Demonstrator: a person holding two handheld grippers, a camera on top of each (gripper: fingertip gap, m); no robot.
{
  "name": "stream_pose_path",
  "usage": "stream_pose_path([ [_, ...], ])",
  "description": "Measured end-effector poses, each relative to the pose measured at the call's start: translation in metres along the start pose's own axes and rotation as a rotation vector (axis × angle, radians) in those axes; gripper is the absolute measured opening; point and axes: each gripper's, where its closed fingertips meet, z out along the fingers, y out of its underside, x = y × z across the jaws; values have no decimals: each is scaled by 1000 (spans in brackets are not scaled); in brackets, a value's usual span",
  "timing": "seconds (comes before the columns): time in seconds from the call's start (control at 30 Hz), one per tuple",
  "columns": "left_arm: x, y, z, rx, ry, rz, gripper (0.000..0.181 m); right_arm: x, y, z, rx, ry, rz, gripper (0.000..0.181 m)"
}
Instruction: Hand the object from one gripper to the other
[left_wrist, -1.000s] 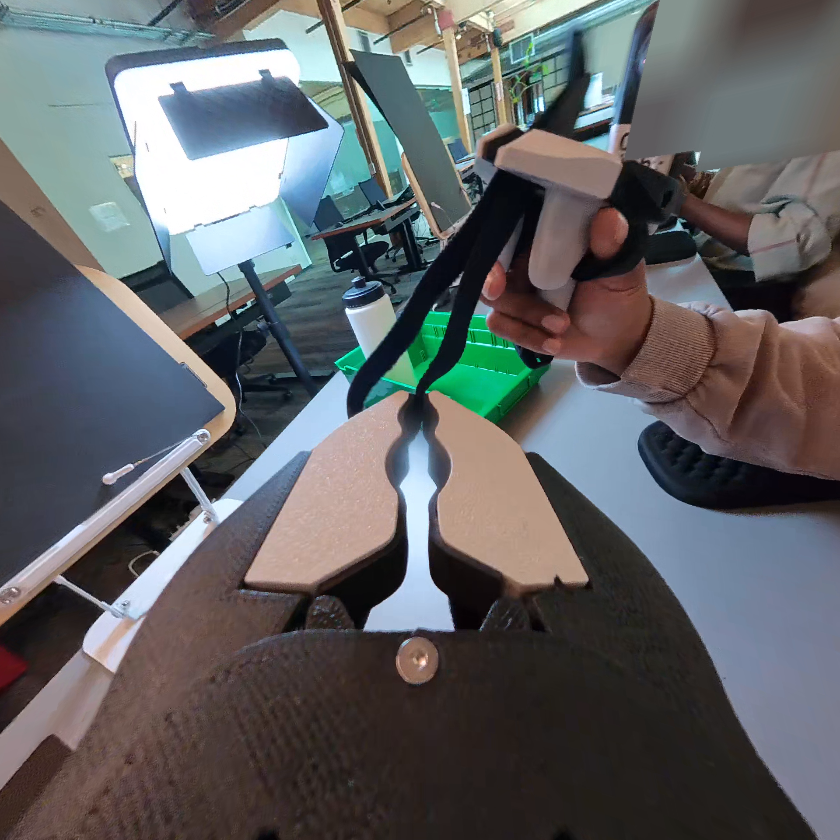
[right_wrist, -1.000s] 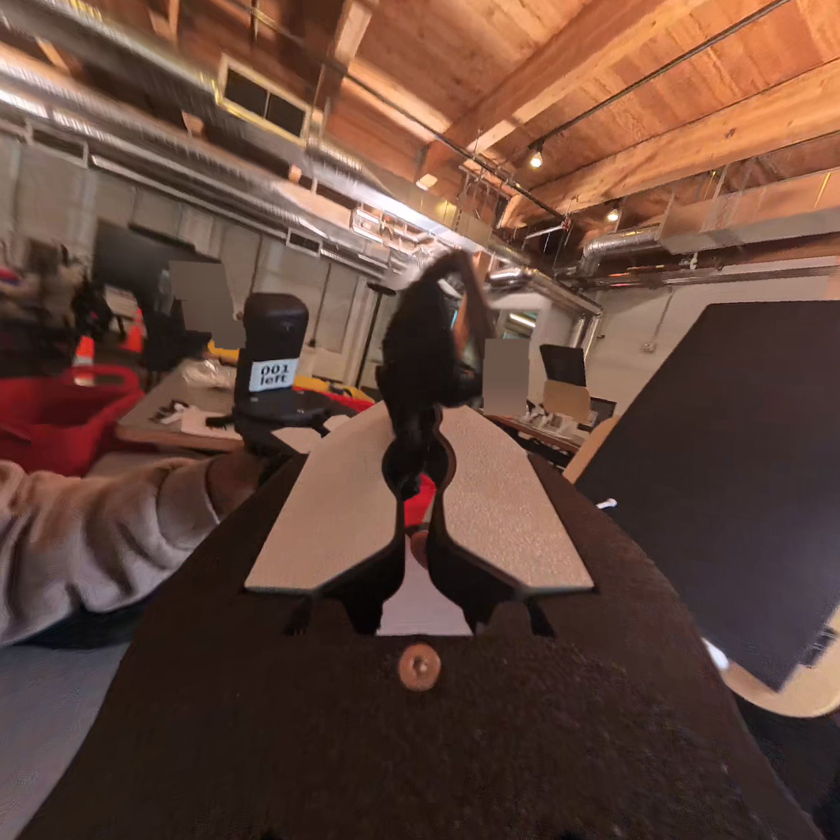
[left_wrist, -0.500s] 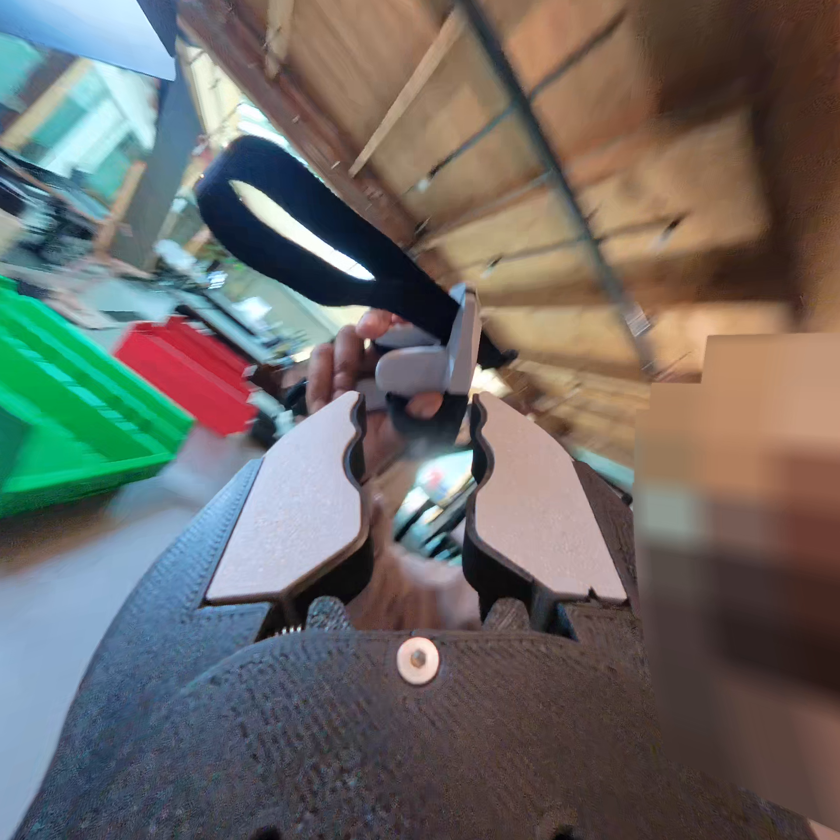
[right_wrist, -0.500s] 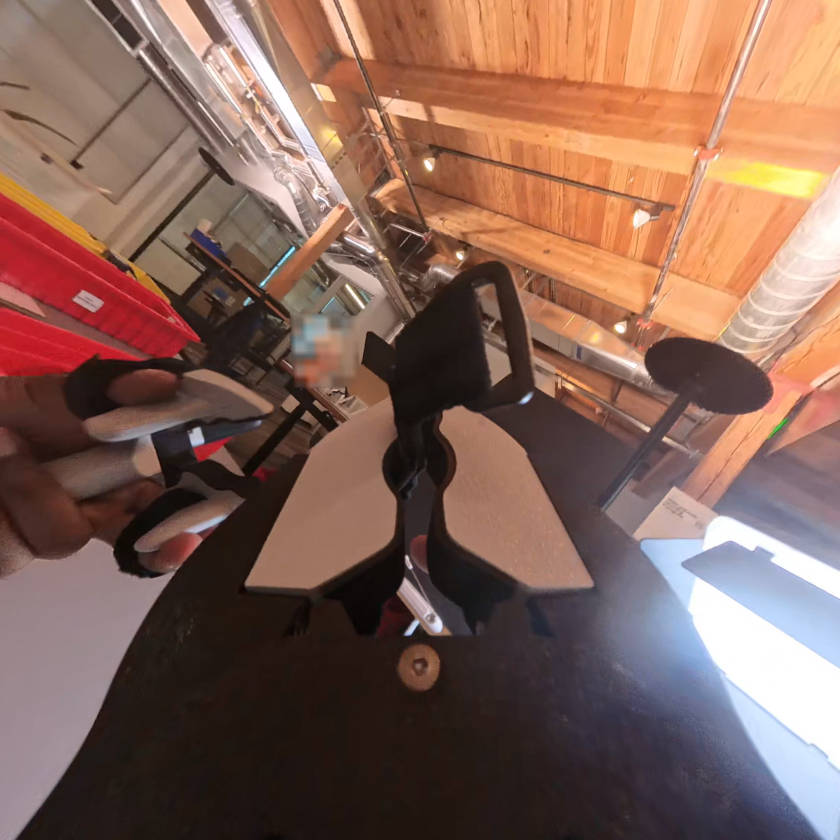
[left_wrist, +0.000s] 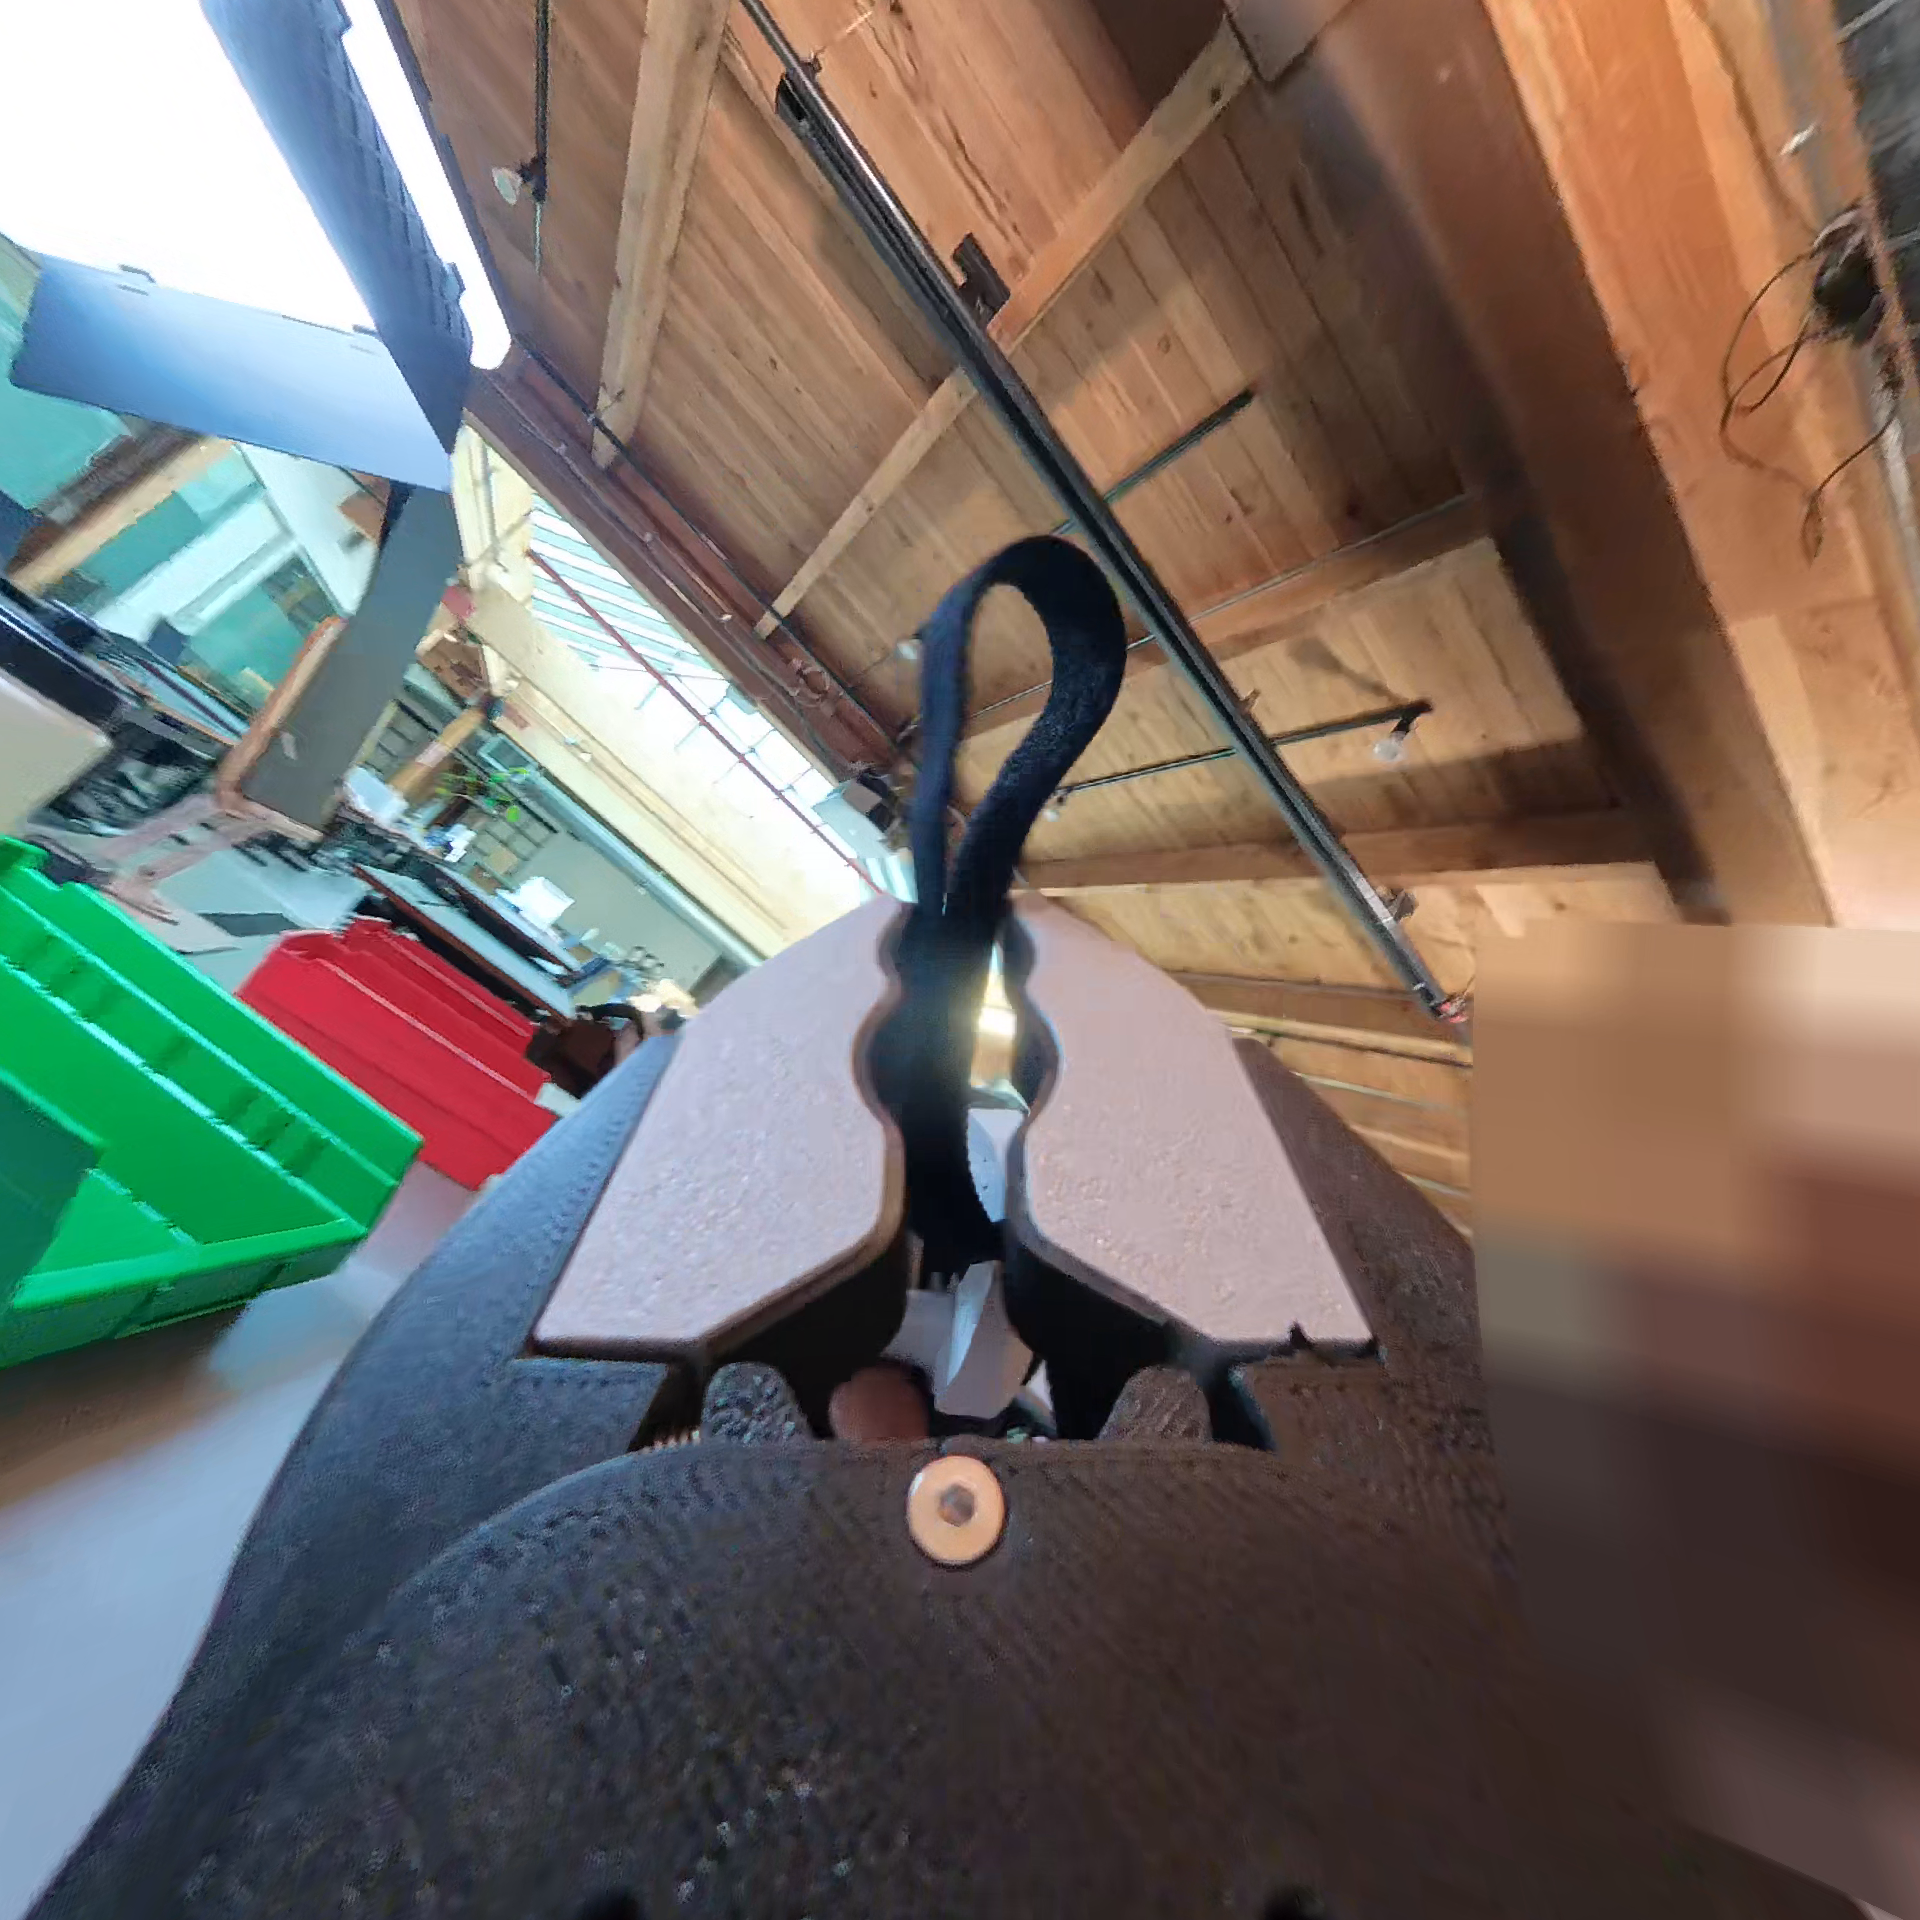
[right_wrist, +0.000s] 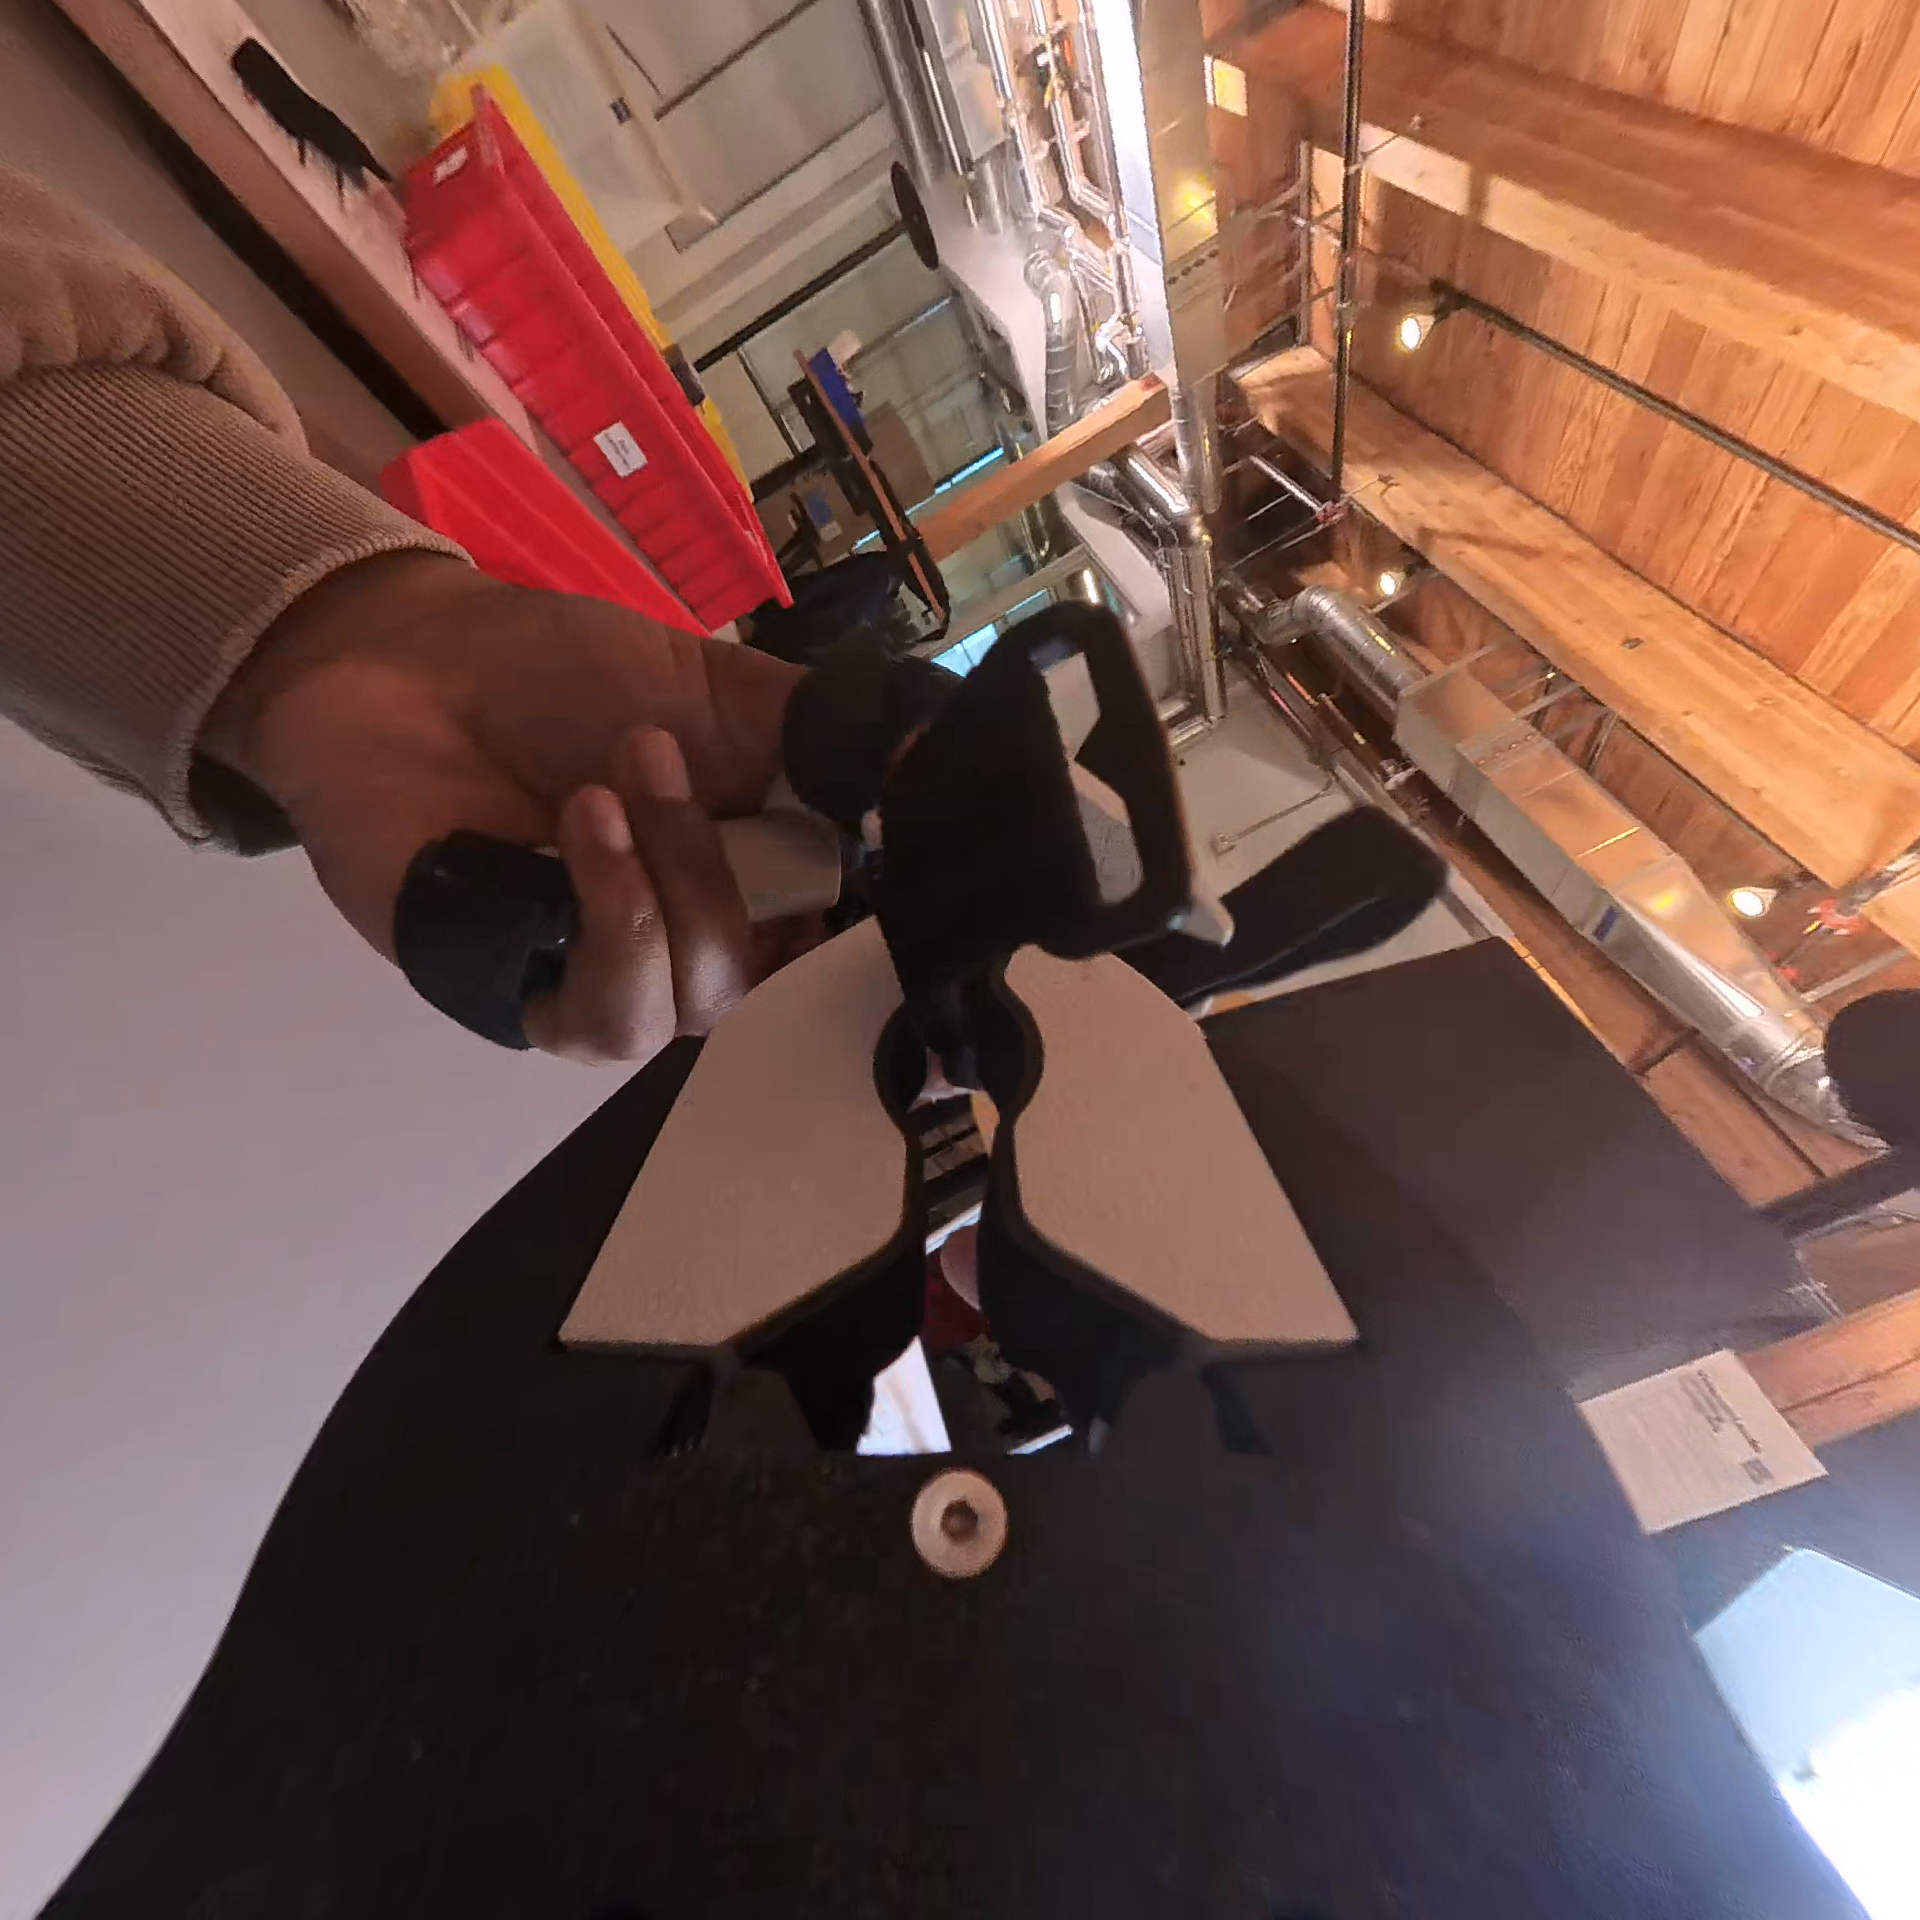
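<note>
The object is a black strap (left_wrist: 1039, 717) with a flat black buckle (right_wrist: 1101, 790) at one end. In the left wrist view its loop stands up above my left gripper (left_wrist: 951, 925), whose fingers are closed on the strap just below the loop. In the right wrist view my right gripper (right_wrist: 956, 997) is shut on the strap just under the buckle. Both grippers hold the strap in the air, tilted up toward the wooden ceiling. A hand (right_wrist: 499, 769) holding the left gripper's handle is close on the left of the right gripper's tips.
A green bin (left_wrist: 156, 1143) and red bins (left_wrist: 416, 1039) stand on the grey table (left_wrist: 125, 1507) to the left. Red bins (right_wrist: 582, 416) also show in the right wrist view. A black panel (right_wrist: 1455, 1195) stands on the right there. The gap from one gripper's tips to the other's is roughly 6 centimeters.
Half a second ago my left gripper was open and off the strap. It has since closed on the strap's loop. My right gripper has kept its hold and turned.
</note>
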Motion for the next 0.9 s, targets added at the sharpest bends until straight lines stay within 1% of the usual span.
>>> stream_pose_path([
  [0.03,-3,-1,-2,-7,-27,46,6,-1,1,0,-4,-11,16,5],
  [0.17,-4,-5,-8,-74,-118,243,5,0,7,2,-35,-32,70,9],
  [0.23,1,-16,-10,-77,-168,370,5,3,9,2,-30,-29,135,22],
  [0.3,11,-34,-17,-61,-232,526,5,6,11,2,-21,-59,251,36],
  [0.33,17,-45,-22,-54,-266,609,5,8,11,2,-13,-89,332,45],
  [0.4,27,-63,-33,-74,-341,777,5,16,9,-2,25,-147,531,57],
  [0.47,30,-70,-41,-154,-443,961,5,31,10,-8,60,-150,684,60],
  [0.53,29,-70,-45,-240,-525,1145,5,45,14,-14,76,-128,772,59],
  [0.6,28,-60,-41,-331,-548,1284,5,49,15,-16,80,-137,842,59],
  [0.67,17,-43,-36,-432,-567,1371,5,47,15,-14,73,-153,863,59],
  [0.73,5,-18,-29,-540,-525,1406,5,39,14,-10,44,-169,821,63],
  [0.83,-5,18,-19,-653,-440,1400,5,27,10,-6,15,-205,753,69],
  [0.9,-9,35,-16,-706,-394,1389,5,24,4,-8,32,-223,719,65],
])
